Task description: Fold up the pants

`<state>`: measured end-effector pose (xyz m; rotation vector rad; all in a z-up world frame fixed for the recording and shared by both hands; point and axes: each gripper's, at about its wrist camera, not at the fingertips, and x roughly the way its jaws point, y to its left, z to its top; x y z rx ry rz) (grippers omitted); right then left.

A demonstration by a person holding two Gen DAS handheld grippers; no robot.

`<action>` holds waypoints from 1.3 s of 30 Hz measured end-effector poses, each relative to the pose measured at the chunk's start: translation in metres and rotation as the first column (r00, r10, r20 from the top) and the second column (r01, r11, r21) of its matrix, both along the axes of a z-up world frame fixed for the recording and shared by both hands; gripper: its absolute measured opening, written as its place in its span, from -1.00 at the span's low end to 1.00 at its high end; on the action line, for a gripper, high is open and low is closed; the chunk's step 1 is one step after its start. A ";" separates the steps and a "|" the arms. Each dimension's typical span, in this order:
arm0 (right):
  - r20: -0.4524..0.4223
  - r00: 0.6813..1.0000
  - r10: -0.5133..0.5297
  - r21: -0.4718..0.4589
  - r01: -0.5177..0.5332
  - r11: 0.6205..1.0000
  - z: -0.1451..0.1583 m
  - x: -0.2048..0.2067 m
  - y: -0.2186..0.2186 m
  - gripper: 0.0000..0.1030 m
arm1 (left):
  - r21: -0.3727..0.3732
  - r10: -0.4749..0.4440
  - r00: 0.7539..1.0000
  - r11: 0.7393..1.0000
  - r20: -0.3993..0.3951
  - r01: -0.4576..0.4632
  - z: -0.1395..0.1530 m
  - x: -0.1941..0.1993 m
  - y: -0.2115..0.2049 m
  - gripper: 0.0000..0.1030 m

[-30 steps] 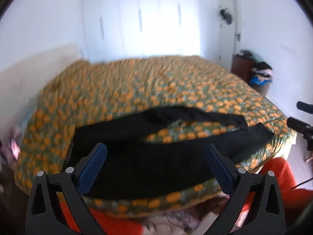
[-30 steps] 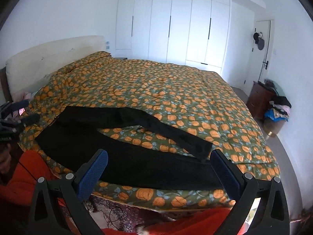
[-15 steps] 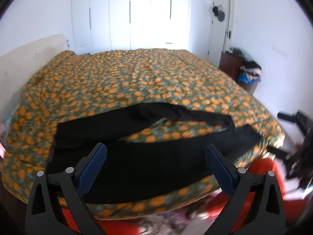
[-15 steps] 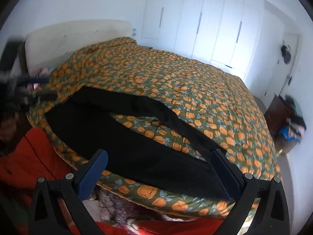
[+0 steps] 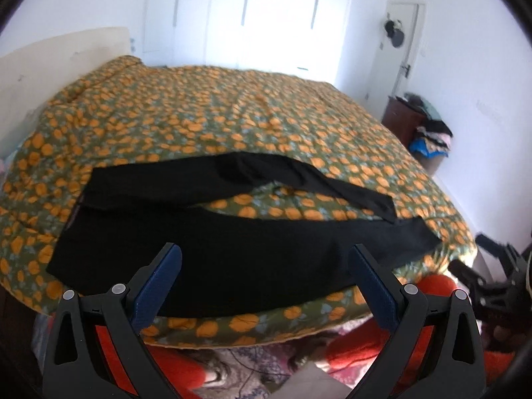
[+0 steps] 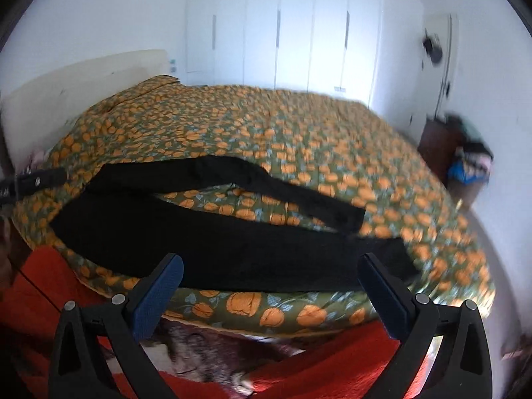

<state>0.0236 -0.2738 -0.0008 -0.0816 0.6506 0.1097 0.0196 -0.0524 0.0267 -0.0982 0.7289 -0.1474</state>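
Observation:
Black pants (image 5: pixel 232 249) lie flat along the near edge of the bed, waist at the left, the two legs spread apart toward the right; they also show in the right wrist view (image 6: pixel 212 242). My left gripper (image 5: pixel 264 279) is open and empty, just short of the near leg's middle. My right gripper (image 6: pixel 271 289) is open and empty, above the bed's near edge in front of the near leg. The right gripper shows at the right edge of the left wrist view (image 5: pixel 492 272).
The bed has an orange-patterned green quilt (image 5: pixel 232 116) and a beige headboard (image 5: pixel 50 66) at the left. White wardrobes (image 6: pixel 282 33) stand behind. A dark cabinet with piled clothes (image 5: pixel 422 133) stands at the right by the door. Red fabric (image 6: pixel 332 365) lies below the bed edge.
Both grippers have shifted toward the bed, so the pants look larger and nearer. The pants have not moved. Both jaws stay open.

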 end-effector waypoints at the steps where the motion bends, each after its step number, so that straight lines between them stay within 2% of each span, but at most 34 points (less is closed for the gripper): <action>1: 0.009 1.000 -0.002 0.000 0.002 1.000 0.002 0.003 0.000 1.00 | 0.012 -0.010 1.000 1.000 0.001 0.010 0.001 0.001 -0.004 0.95; 7: 0.016 0.999 0.044 0.002 -0.044 0.999 0.007 0.014 0.010 1.00 | 0.061 -0.039 0.998 0.998 0.055 0.035 0.010 -0.006 -0.015 0.95; 13: -0.008 0.996 0.089 -0.005 -0.089 0.996 -0.006 0.016 0.022 1.00 | 0.068 -0.039 0.999 0.997 0.035 0.036 0.006 -0.003 -0.016 0.95; 18: 0.009 0.996 0.091 -0.006 -0.091 0.996 -0.004 0.014 0.022 1.00 | 0.080 -0.048 0.998 0.996 0.038 0.045 0.004 -0.004 -0.021 0.95; 23: 0.012 0.995 0.099 -0.002 -0.099 0.995 -0.006 0.010 0.021 1.00 | 0.127 -0.068 0.997 0.990 0.046 0.062 0.003 -0.010 -0.030 0.95; 27: 0.036 0.994 0.100 0.023 -0.101 0.995 -0.004 0.005 0.020 1.00 | 0.177 -0.023 0.997 0.984 0.071 0.011 0.006 -0.019 -0.027 0.95; 32: 0.065 0.995 0.076 0.054 -0.080 0.995 0.004 0.005 0.001 1.00 | 0.168 0.046 0.997 0.984 0.057 -0.055 -0.004 -0.016 -0.004 0.96; 35: 0.061 0.996 0.060 0.017 -0.061 0.998 0.000 0.030 -0.019 1.00 | 0.198 0.068 0.997 0.977 0.038 -0.074 -0.014 0.003 0.004 0.96; 39: -0.085 0.996 0.040 -0.024 -0.043 0.999 -0.039 0.108 -0.050 1.00 | 0.194 0.098 0.995 0.976 0.031 -0.103 -0.024 0.029 0.015 0.96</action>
